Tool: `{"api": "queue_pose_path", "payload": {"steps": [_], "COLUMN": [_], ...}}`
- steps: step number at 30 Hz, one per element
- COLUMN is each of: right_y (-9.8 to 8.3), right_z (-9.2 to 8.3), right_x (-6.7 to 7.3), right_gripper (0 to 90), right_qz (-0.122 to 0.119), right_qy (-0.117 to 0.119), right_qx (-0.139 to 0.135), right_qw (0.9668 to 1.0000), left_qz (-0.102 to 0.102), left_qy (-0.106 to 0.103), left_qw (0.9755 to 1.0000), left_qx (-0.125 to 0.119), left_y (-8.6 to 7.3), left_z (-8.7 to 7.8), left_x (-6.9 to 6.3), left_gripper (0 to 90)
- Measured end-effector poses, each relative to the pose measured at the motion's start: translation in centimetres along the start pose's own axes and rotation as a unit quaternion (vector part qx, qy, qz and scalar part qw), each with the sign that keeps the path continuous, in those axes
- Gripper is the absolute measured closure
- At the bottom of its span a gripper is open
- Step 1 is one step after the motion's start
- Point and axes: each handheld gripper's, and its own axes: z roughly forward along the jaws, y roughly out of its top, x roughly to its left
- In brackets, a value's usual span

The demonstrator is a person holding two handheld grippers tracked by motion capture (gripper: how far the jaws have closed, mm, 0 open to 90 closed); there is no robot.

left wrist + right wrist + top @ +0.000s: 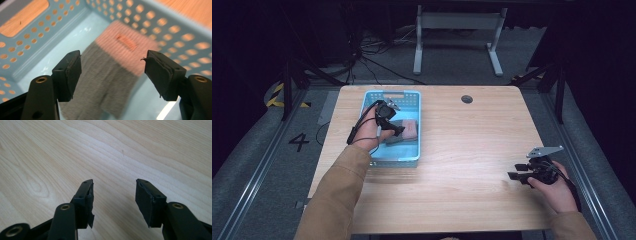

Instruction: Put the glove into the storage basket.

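Note:
A light blue perforated basket (409, 97) stands at the table's back left. Inside it lies a folded grey and pink cloth (408, 129), seen close up as the cloth (112, 67) on the basket floor (62, 47). My left gripper (396, 131) hangs over the basket just above the cloth; in the left gripper view my left gripper (112, 72) is open, its jaws apart with the cloth below them and not touching the pads. My right gripper (516, 171) rests near the table's front right, and my right gripper (113, 195) is open over bare wood with nothing between its jaws.
The wooden table (462, 150) has a round cable hole (467, 99) near its back edge. Beyond the table stand a white desk frame (457, 30) and floor cables (377, 55). A sleeve (337, 195) comes in from the bottom left.

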Motion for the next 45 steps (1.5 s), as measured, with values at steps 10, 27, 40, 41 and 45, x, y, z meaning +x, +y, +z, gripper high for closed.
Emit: {"api": "queue_pose_path", "payload": {"steps": [10, 27, 40, 41, 45], "right_y": [2.4, 5.1, 4.9, 4.9, 4.8], "right_z": [1.8, 3.0, 3.1, 3.1, 3.1], "right_x": [0.2, 0.2, 0.1, 0.1, 0.2], "right_gripper": [48.7, 47.8, 47.3, 47.3, 47.1], "right_qz": [-0.034, -0.055, -0.052, -0.051, -0.052], "right_qy": [0.014, 0.033, 0.032, 0.032, 0.034], "right_qx": [0.000, -0.014, -0.010, -0.011, -0.012], "right_qw": [0.9993, 0.9979, 0.9981, 0.9981, 0.9980], "left_qz": [-0.034, -0.019, 0.000, 0.000, -0.022], "left_qy": [-0.044, -0.073, -0.086, -0.085, -0.102], "left_qw": [0.9973, 0.9938, 0.9921, 0.9923, 0.9906], "left_qx": [-0.047, -0.081, -0.092, -0.090, -0.088], "left_y": [-1.0, -5.5, -9.0, -9.2, -10.2], "left_z": [-4.0, -9.2, -10.4, -10.2, -9.1], "left_x": [-2.2, -6.7, -10.1, -10.2, -10.8], "left_gripper": [30.2, 30.5, 29.9, 29.8, 29.8]}}
